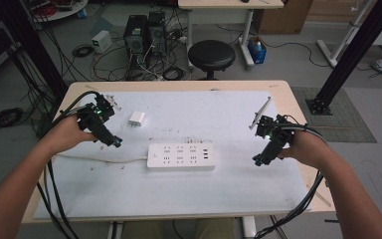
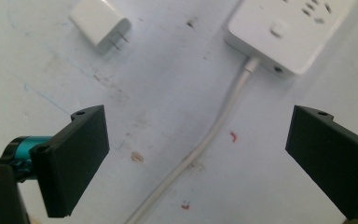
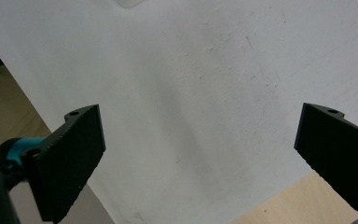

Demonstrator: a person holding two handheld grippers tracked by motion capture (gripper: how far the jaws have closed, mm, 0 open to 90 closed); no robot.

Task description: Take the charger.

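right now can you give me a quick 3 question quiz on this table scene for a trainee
1. True or false: the left gripper grips the white charger.
2. Which thing lies between the two grippers? A) power strip B) a mug C) a book
3. The jaws of the right gripper stand ____.

Key:
1. False: its jaws are open, with the charger lying apart on the white mat.
2. A
3. open

Black stool (image 1: 211, 55) behind table; PC towers (image 1: 145, 34) on floor.
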